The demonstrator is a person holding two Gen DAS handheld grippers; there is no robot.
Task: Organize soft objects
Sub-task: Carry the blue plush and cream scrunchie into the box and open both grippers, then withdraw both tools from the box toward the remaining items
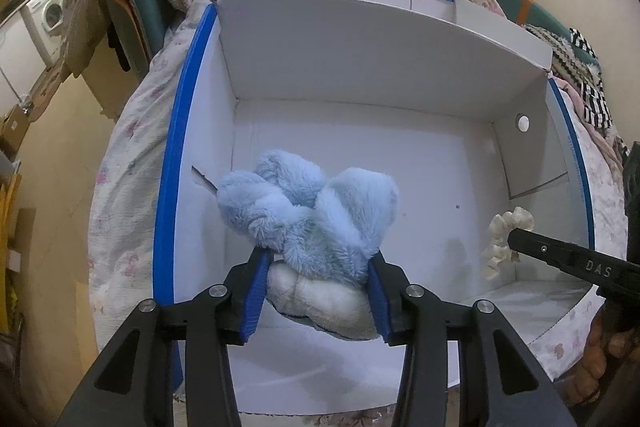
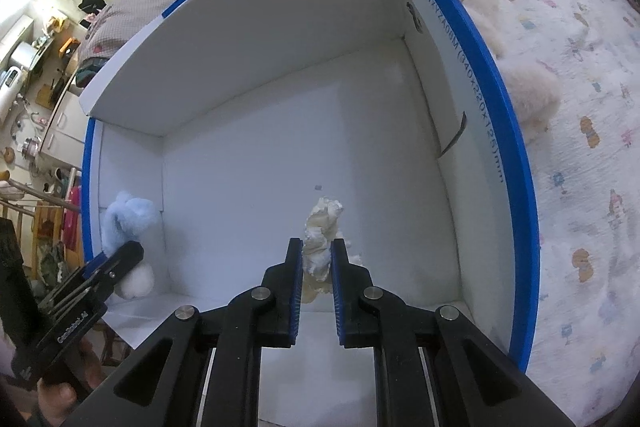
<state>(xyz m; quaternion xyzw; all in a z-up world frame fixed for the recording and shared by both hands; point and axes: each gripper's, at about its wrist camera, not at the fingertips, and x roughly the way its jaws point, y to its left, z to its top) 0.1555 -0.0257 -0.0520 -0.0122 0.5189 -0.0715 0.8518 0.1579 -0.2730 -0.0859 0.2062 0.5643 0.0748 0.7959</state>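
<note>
Left wrist view looked down into a white cardboard box [image 1: 360, 155] with blue-taped rims, set on a bed covered by a printed sheet [image 1: 132, 131]. The left gripper [image 1: 316, 267] was clenched on a fluffy blue and white plush toy [image 1: 312, 211]: both blue pads pressed into its sides, the blue fur bunched up beyond the fingertips and the white part hanging between the fingers, low over the box floor near its left wall. The right gripper [image 1: 516, 239] reached in from the right, its tip against a cream scrunchie [image 1: 506, 235] in the box's right part.

In the right wrist view, the right gripper [image 2: 316, 255] gripped the cream scrunchie [image 2: 320, 239] between its narrow-set pads, the ruffled fabric standing up past the fingertips over the box floor [image 2: 256, 163]. The left gripper [image 2: 120, 259] and plush toy [image 2: 128, 219] sat in the box's left corner. Outside the right wall, a cream fluffy item [image 2: 516, 67] lay on the sheet.
</note>
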